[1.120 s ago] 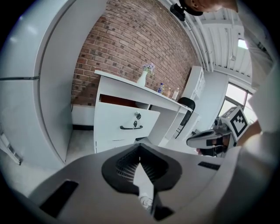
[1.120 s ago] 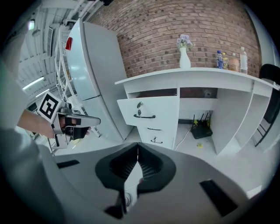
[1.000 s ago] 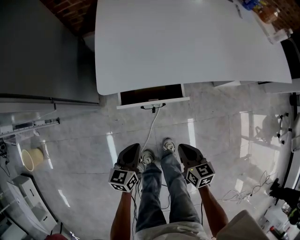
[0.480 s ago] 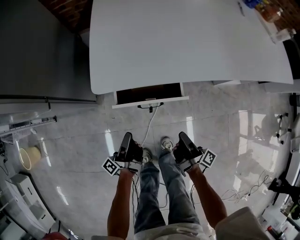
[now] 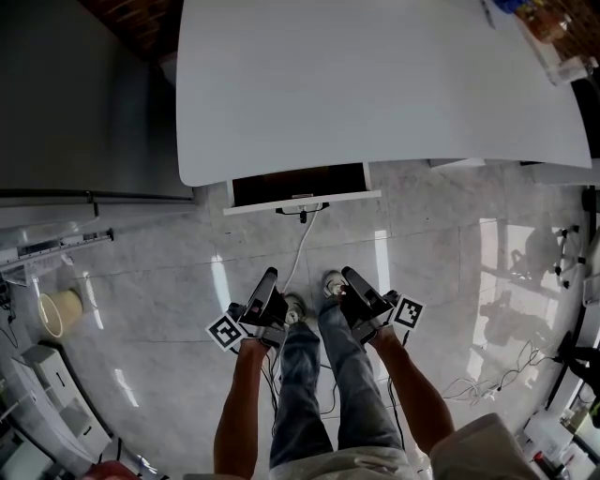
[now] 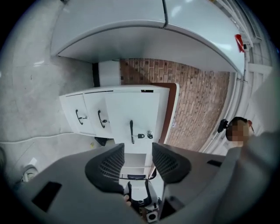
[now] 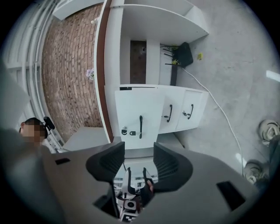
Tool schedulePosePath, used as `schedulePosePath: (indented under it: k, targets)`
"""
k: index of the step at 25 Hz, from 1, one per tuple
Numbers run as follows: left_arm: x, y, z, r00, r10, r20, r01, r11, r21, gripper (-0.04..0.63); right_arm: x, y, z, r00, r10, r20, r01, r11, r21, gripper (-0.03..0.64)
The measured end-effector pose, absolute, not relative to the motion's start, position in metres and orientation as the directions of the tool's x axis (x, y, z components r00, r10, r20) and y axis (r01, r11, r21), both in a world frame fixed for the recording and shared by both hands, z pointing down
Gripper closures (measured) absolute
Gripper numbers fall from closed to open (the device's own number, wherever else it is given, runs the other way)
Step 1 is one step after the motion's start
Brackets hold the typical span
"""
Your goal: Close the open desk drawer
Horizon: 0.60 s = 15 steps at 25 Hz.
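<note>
An office-like workroom: white desk (image 5: 375, 84), brick wall (image 5: 131, 23), loose cable (image 5: 302, 246) across a tiled floor (image 5: 441, 253).

A white cable (image 5: 302, 246) trails across the tiled floor (image 5: 450, 262).

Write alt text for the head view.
Seen from above, a white desk drawer with a black handle stands open under a white desktop. The person stands back, left claw and right claw held low, jaws opening on nothing.

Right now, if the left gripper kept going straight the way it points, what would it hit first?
Probably the open drawer front, near its handle: it lines up with the gap of the left gripper, whose empty jaws are opening. Nothing shows in that line before it, though depth is unclear.
</note>
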<state>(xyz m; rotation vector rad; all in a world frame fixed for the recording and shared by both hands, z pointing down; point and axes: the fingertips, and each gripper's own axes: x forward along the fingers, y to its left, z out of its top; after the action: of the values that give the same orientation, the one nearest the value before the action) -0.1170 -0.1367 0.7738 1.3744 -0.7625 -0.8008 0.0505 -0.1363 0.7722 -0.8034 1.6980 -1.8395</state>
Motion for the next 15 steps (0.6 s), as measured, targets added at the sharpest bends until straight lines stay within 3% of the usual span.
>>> schedulePosePath:
  k: [15]
  targets:
    - [-0.104,-0.231,0.791,0.547,-0.836,0.036,-0.01,0.036,0.999,0.403,0.029,-0.213,0.8,-0.707,-0.693,0.144,-0.117,-0.086,-0.989,0.462]
